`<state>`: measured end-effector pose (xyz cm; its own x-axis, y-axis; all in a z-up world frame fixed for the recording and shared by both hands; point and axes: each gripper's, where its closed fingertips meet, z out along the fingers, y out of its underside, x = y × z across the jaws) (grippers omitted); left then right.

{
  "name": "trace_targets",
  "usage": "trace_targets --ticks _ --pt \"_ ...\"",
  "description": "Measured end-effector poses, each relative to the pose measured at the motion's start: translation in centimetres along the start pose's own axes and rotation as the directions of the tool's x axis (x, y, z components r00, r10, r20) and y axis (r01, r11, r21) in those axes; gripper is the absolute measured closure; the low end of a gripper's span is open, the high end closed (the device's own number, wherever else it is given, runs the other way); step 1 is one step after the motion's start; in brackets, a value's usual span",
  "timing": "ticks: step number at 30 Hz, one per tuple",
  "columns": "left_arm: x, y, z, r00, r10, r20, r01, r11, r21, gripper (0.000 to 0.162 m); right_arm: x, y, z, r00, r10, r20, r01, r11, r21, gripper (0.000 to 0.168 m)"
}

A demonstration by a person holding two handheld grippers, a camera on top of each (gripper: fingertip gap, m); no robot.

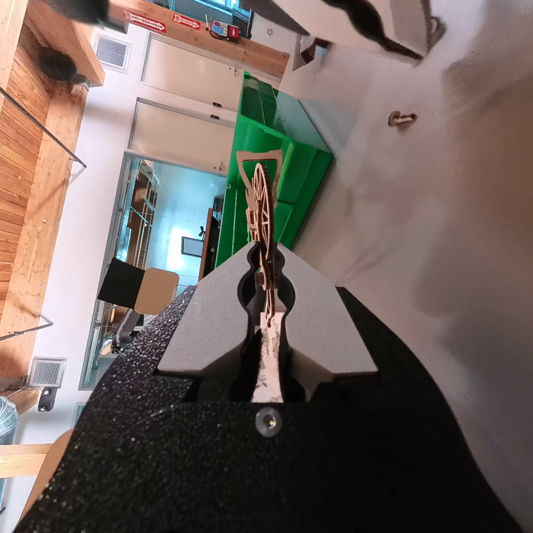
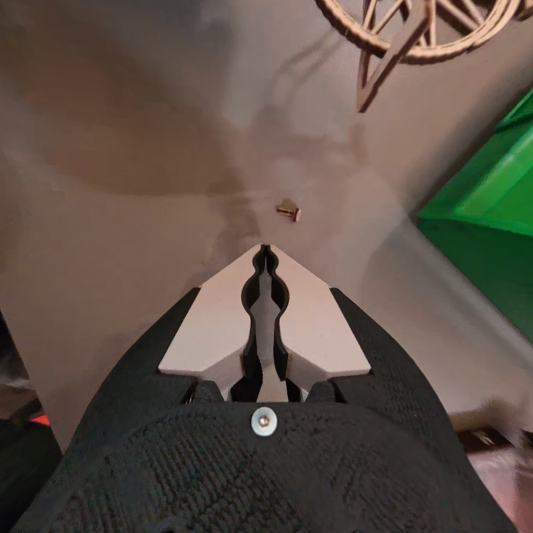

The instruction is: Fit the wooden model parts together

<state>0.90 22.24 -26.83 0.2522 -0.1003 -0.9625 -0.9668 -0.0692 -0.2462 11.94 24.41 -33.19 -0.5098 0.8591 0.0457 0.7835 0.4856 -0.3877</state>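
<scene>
The left gripper (image 1: 266, 248) has its jaws clamped on the wooden model (image 1: 263, 207), a spoked wheel seen edge-on with a thin triangular frame piece at its far end; the lower part of the wheel is hidden between the jaws, so how deep the grip goes is hard to tell. In the right wrist view the same model (image 2: 403, 31) hangs at the top edge, cut off by the frame, with only part of its rim, its spokes and the pointed frame piece showing. The right gripper (image 2: 265, 247) holds nothing, its jaws pressed together at the tips, hovering over the pale tabletop (image 2: 144, 173). A small wooden pin (image 2: 289, 212) lies on the tabletop just beyond those tips, blurred; it also appears in the left view (image 1: 401, 118). A green bin (image 1: 268, 161) stands behind the model, its inside not visible.
</scene>
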Motion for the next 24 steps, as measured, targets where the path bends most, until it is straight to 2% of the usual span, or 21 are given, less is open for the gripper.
trace_targets --ticks 3,6,9,12,18,24 --pt "-0.2 0.2 -0.7 1.0 -0.005 0.0 0.005 1.0 0.022 0.156 -0.1 -1.5 -1.0 0.989 -0.143 -0.044 0.146 0.986 0.081 0.165" --pt "-0.3 0.4 -1.3 1.0 0.002 -0.005 -0.001 0.999 0.037 0.156 0.6 -1.1 -0.9 0.937 -0.334 -0.105 0.341 0.938 0.056 0.148" --pt "-0.3 0.6 -1.8 1.0 -0.003 -0.011 0.003 0.999 0.054 0.156 0.9 -1.2 -0.5 0.887 -0.454 -0.083 0.459 0.886 0.063 0.141" --pt "-0.5 0.6 -2.2 0.999 -0.044 -0.018 0.045 0.997 0.068 0.156 0.8 -1.3 0.2 0.92 -0.385 0.078 0.378 0.921 0.089 0.141" --pt "-1.0 0.9 -2.6 0.995 -0.092 -0.022 0.094 0.993 0.076 0.157 1.4 -2.2 0.4 0.928 -0.243 0.281 0.202 0.965 0.168 0.142" --pt "-0.8 0.7 -2.6 0.994 -0.097 -0.041 0.1 0.992 0.081 0.156 1.6 -2.3 0.9 0.929 -0.2 0.31 0.149 0.972 0.181 0.156"
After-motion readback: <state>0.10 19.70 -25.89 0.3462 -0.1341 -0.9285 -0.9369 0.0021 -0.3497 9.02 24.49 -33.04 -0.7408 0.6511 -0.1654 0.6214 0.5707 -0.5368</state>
